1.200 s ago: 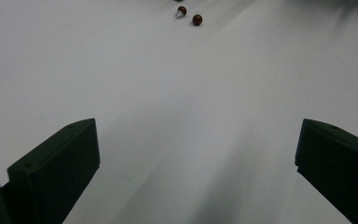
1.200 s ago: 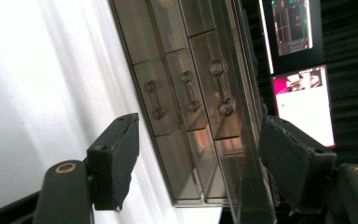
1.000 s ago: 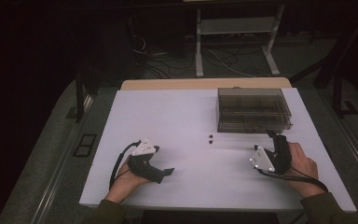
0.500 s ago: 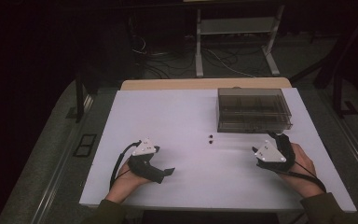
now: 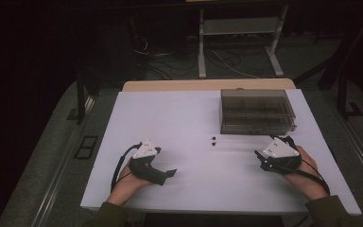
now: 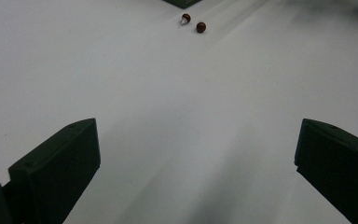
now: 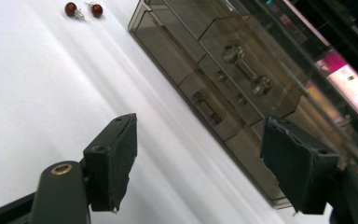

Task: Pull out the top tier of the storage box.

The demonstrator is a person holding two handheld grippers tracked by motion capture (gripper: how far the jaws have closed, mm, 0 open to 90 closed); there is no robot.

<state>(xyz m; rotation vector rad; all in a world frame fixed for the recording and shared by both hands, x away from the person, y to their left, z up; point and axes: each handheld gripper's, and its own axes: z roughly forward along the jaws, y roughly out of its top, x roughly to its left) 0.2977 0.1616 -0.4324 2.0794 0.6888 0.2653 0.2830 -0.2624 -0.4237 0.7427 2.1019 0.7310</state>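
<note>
1. High view: a white table carries a smoky clear plastic box at its far right. No brand, label or writing can be read on it.
2. Two small dark red beads lie side by side on the bare surface, just in front of the box's near left corner and between the two hands.
3. The left gripper rests low at the near left of the table, held by the person's left hand. Its jaws point right, toward the table's middle, and a black cable loops from it.
4. The right gripper sits near the box's front right, held by the right hand. Its grey plate faces up and its jaws point left. From this height I cannot tell how far either gripper's jaws are parted.
5. Left gripper view: the two black jaws stand wide apart with bare white table between them, nothing held. The beads lie far ahead at the top, one with a short pin showing, beside a corner of the box.
6. Right gripper view: the camera is rolled, so the table runs slantwise. The jaws are spread wide and grip nothing. The box shows inner dividers and small metal fittings. The beads lie at upper left, apart from the box.
7. A blurred pink patch behind the box carries nothing legible.
</note>
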